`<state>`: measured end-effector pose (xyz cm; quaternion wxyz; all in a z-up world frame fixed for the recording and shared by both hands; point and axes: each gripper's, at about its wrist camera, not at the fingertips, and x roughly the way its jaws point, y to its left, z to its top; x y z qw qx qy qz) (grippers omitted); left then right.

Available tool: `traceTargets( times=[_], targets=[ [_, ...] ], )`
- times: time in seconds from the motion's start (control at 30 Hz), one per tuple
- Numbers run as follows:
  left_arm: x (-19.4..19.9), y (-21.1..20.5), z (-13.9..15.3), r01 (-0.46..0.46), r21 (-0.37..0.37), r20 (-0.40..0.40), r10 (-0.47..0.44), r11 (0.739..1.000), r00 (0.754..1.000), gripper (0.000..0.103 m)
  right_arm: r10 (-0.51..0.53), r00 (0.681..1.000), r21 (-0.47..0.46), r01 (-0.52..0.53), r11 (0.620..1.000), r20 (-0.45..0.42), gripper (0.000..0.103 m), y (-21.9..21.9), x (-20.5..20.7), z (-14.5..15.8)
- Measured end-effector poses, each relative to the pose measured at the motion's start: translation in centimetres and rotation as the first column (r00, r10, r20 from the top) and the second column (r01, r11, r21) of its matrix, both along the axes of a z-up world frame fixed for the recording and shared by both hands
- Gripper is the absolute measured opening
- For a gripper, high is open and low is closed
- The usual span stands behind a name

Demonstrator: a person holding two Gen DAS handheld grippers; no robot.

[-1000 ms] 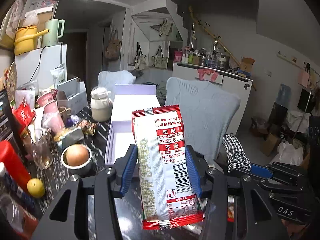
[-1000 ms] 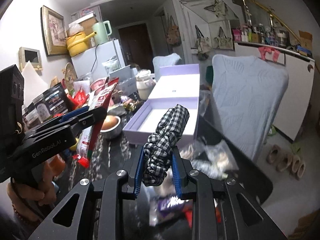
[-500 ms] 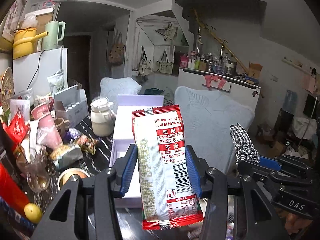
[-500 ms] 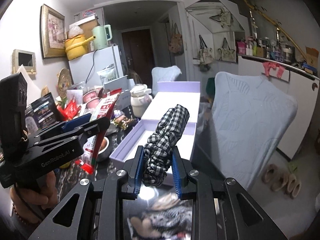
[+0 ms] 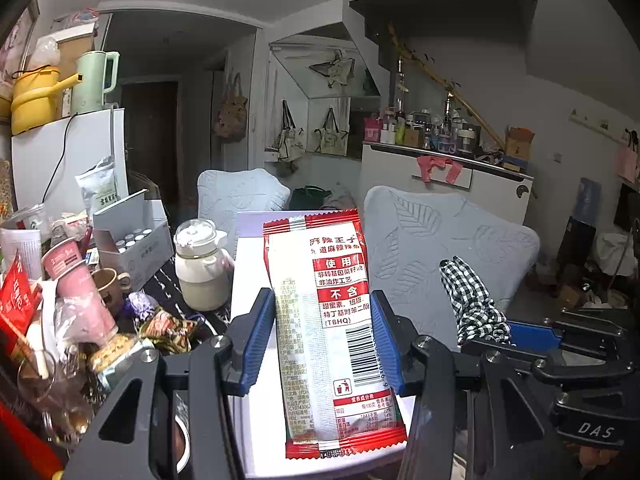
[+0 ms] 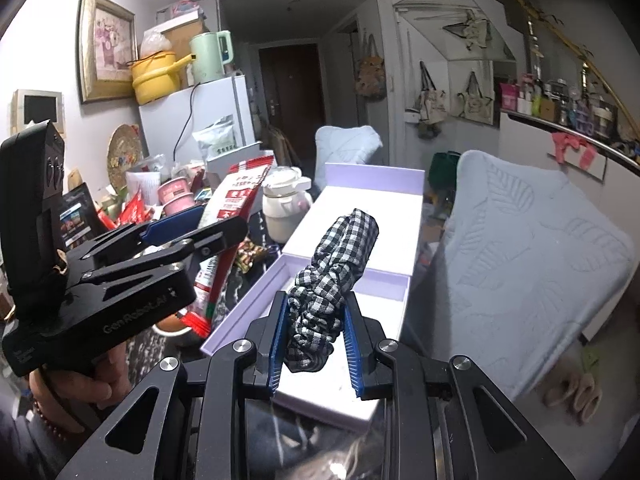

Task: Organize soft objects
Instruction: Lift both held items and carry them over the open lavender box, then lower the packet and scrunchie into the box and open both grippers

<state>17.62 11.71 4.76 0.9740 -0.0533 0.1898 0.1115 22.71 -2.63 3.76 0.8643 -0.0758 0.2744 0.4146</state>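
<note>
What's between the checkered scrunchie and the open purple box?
Nothing visible. The right tool holds the scrunchie over the box, whose white floor looks bare. The left tool, holding the snack packet, is off to the left side.

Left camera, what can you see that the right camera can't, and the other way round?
Only the left view shows the barcode side of the snack packet and the brown mug. Only the right view shows the framed picture and the hand holding the left gripper. Both show the purple box, the white jar, the checked scrunchie in the right gripper and the yellow can.
</note>
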Motion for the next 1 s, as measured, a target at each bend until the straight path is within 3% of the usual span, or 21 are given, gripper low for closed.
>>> traceTargets(
  times=[0.4, 0.77, 1.0],
  targets=[
    [5.0, 1.8, -2.5, 0.002, 0.028, -0.075, 0.000, 1.000, 0.997, 0.048, 0.011, 1.000, -0.065, -0.012, 0.998, -0.022, 0.026, 4.1, 4.9, -0.8],
    [9.6, 2.9, -6.5, -0.016, 0.022, -0.201, 0.020, 1.000, 0.979, 0.048, -0.012, 0.993, -0.149, -0.006, 0.989, -0.120, 0.026, 6.6, 9.1, -4.7],
    [11.8, 4.4, -8.7, -0.037, -0.023, -0.274, 0.029, 0.999, 0.961, 0.048, -0.021, 0.983, -0.183, -0.013, 0.983, -0.185, 0.026, 7.4, 11.2, -6.5]
  ],
)
